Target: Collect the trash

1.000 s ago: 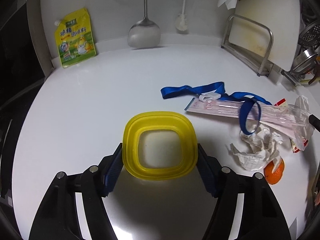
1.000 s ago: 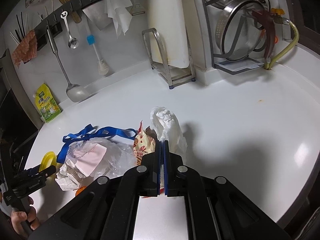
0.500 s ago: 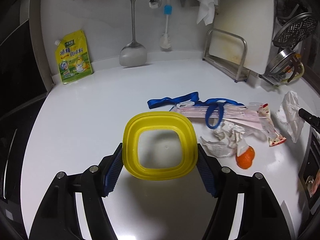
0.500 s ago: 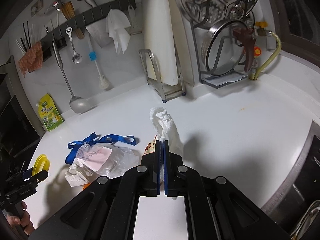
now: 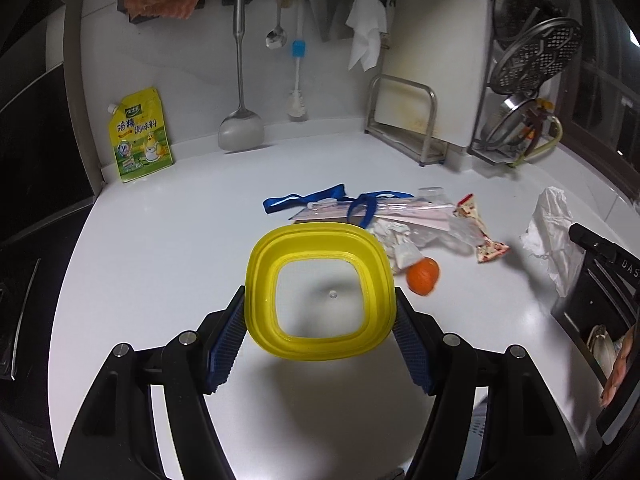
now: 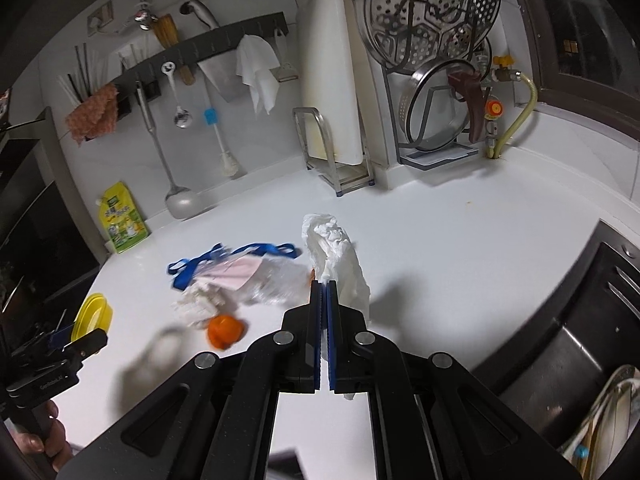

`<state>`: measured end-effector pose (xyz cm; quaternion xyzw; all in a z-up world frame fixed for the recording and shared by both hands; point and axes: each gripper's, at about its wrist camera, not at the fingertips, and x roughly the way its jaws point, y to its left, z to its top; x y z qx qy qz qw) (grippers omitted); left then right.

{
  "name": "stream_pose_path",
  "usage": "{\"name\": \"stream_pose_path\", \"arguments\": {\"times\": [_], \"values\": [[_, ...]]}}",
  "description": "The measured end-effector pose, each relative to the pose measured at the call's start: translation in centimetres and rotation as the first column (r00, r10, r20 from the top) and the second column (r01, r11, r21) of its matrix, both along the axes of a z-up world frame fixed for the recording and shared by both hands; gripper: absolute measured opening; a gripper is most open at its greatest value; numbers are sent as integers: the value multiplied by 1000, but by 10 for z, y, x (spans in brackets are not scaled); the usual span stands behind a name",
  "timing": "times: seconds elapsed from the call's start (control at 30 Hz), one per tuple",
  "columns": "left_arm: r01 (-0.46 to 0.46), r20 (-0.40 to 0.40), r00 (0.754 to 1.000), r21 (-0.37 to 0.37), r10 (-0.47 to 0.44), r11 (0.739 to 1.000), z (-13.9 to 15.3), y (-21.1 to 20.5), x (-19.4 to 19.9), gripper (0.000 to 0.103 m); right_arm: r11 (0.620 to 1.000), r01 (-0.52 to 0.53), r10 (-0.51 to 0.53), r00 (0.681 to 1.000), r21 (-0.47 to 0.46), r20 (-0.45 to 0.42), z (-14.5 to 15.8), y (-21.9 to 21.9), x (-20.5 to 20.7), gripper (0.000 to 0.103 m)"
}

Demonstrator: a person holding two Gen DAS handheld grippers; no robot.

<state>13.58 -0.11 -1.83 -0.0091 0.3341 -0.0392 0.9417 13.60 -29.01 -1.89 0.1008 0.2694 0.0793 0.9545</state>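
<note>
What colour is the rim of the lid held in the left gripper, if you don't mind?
Yellow, around a clear centre; the lid shows best in the left wrist view.

At the far left, against the wall, I see a yellow-green pouch (image 5: 139, 136) printed with large Chinese characters, 鸡精调味料, above a cartoon chick. On my right tongs (image 5: 600, 246), seen from the left camera, I read the letters "DAS" at the edge. My left tongs (image 6: 44, 376) carry small white lettering, too blurred to read.

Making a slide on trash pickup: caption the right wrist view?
Right gripper pinching a crumpled white tissue above the counter, orange peel and wrappers left behind.
</note>
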Motion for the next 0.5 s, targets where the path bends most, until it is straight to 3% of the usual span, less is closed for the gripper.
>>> {"name": "stream_pose_path", "arguments": {"times": [0.5], "values": [[94,44,995,20,-95,995,2,-22,-100,67,999,-17,17,1000,-36,-2,-10,40,-119,2]]}}
